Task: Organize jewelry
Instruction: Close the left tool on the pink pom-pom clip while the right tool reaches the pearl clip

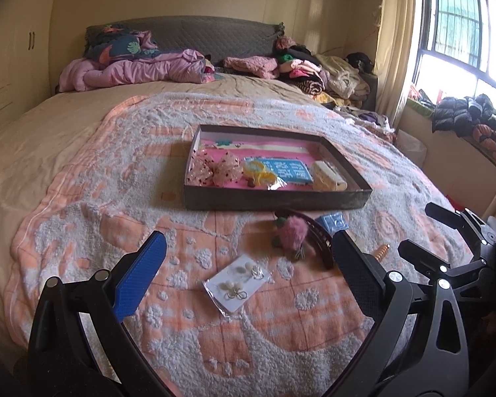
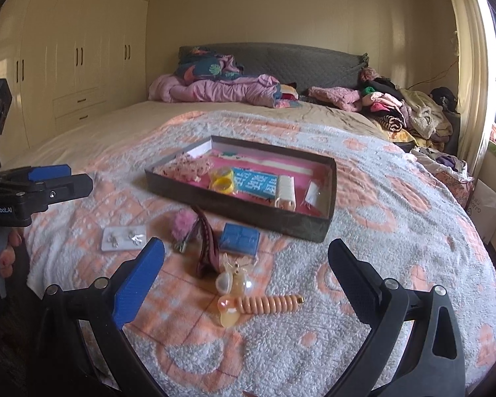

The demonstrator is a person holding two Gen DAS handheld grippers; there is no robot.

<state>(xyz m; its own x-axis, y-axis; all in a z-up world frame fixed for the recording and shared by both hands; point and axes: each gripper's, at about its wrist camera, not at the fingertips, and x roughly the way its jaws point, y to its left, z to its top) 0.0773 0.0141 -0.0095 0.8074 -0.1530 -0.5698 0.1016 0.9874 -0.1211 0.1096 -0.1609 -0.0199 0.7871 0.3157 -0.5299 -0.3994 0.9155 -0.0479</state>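
Distance decides for me: the peach spiral plastic hair tie point(image 2: 270, 303) lies crosswise just ahead of my spread, empty right gripper point(image 2: 246, 281), nearer than my equally spread left gripper point(image 1: 248, 266).

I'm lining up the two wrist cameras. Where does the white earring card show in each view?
Left wrist: the earring card lies low in the centre, on the blanket between the open left tongs.
Right wrist: the card lies left of centre, beyond the right tongs' blue finger.
Shared landmark: the dark tray, farther up the bed in both.
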